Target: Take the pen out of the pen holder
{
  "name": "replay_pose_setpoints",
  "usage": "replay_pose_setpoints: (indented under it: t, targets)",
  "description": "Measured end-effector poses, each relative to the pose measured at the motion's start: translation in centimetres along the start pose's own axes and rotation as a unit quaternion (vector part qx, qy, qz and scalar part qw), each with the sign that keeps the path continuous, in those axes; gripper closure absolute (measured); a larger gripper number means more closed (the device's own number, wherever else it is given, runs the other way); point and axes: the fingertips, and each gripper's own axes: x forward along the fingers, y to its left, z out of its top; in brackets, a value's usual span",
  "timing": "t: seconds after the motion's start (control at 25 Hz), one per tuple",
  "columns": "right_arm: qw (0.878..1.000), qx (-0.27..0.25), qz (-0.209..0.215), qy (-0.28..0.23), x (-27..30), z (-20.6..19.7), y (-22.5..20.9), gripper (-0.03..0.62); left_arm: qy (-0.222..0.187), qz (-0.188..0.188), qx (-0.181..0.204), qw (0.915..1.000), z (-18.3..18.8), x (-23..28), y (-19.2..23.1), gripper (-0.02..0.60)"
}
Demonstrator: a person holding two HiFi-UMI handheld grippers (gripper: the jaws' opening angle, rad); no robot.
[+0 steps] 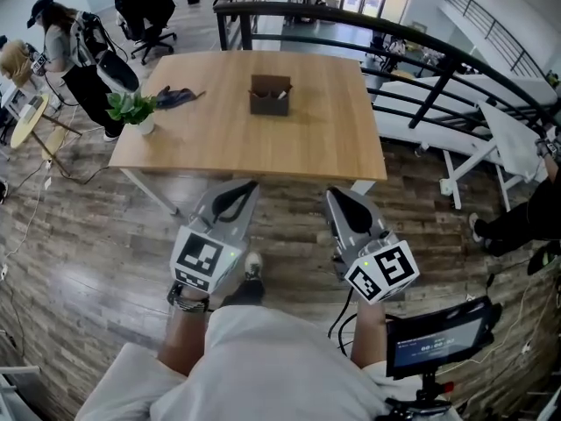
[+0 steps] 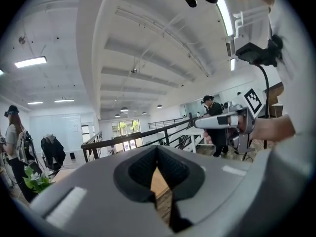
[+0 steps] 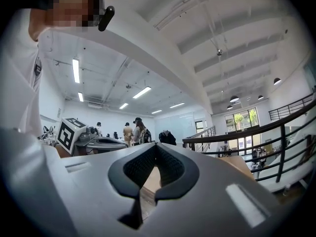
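The wooden table stands ahead of the person, and the brown pen holder sits on it toward the far edge, at 12 o'clock from the two tongs. A pale pen shows in the holder's right part, though it is too small to make out further. At 9 o'clock from the holder, by the table's left edge, are a small potted plant and a dark item that cannot be identified.

Both tongs are held low over the wood floor, short of the table's near edge. The left gripper points toward 1 o'clock and the right gripper toward 11 o'clock. On each, the jaws are pressed together at the tips with nothing between them. A black railing curves behind the table.
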Motion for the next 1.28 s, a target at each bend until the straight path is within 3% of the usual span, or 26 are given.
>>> replay_pose_setpoints:
  t: [0.32, 1.28]
  targets:
    - [0.999, -0.015, -0.026, -0.012, 4.0, 0.8, -3.3, 0.591, -0.009, -0.015, -0.004, 0.9998, -0.4, 4.3, 3.4, 0.583]
    - [0.996, -0.034, -0.077, 0.039, 16.1, -0.1, -8.0, 0.591, -0.018, -0.070, -0.033, 0.9968, -2.2, 11.2, 12.6, 0.583]
